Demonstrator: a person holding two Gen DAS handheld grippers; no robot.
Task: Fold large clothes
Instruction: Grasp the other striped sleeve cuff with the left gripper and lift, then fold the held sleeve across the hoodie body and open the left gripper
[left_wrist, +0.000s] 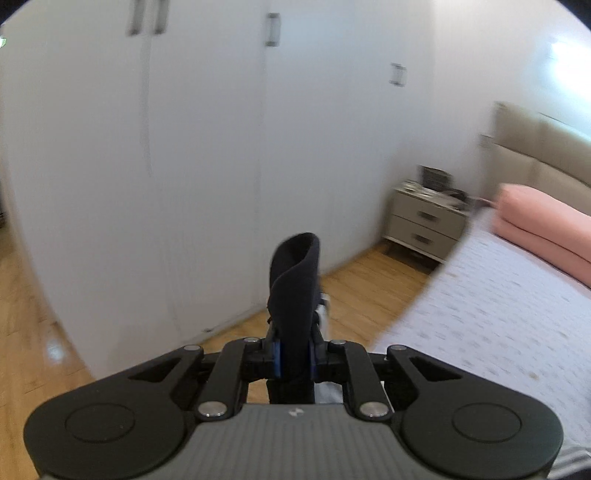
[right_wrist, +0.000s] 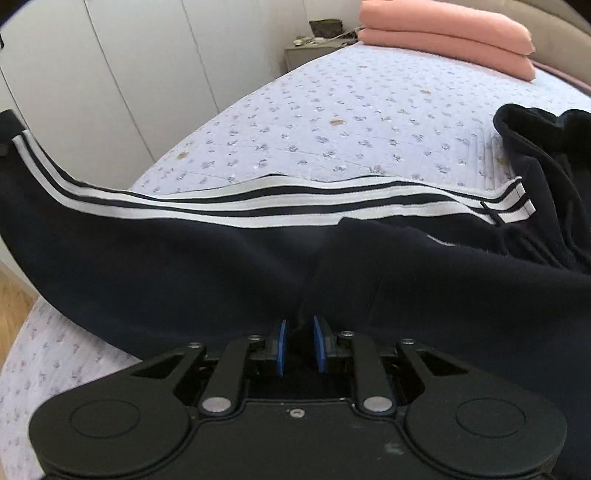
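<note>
Left wrist view shows our left gripper (left_wrist: 294, 354) clenched on a fold of dark navy fabric, an end of the track pants (left_wrist: 293, 291), which stands up as a rolled flap between the blue pads (left_wrist: 277, 356) and above them. Beyond that flap we see a white wardrobe (left_wrist: 166, 147) with metal handles, a wooden floor (left_wrist: 22, 332), a grey bedside cabinet (left_wrist: 424, 225) with two drawers and some blurred clutter on top, and the near-left part of the bed (left_wrist: 498, 314) with its pale lilac floral cover. Two stacked pink pillows (left_wrist: 543, 221) lie at the head edge of the bed, against a beige padded headboard (left_wrist: 535, 155).

Right wrist view shows our right gripper (right_wrist: 299, 347) low over the same pants (right_wrist: 184, 266), its blue pads (right_wrist: 280, 347) drawn close together with a ridge of the navy cloth pinched between them, so we read it as grasping the garment. The pants lie stretched across the foot-side half of the bed (right_wrist: 332, 122), running from the left edge, where one end lifts off the cover and overhangs the floor, to the right edge, where the fabric bunches into a dark heap (right_wrist: 546, 155). White side stripes (right_wrist: 258, 201) run along the far side of the leg. The pink pillows (right_wrist: 447, 40) sit at the far edge of the bed, well apart from the pants
</note>
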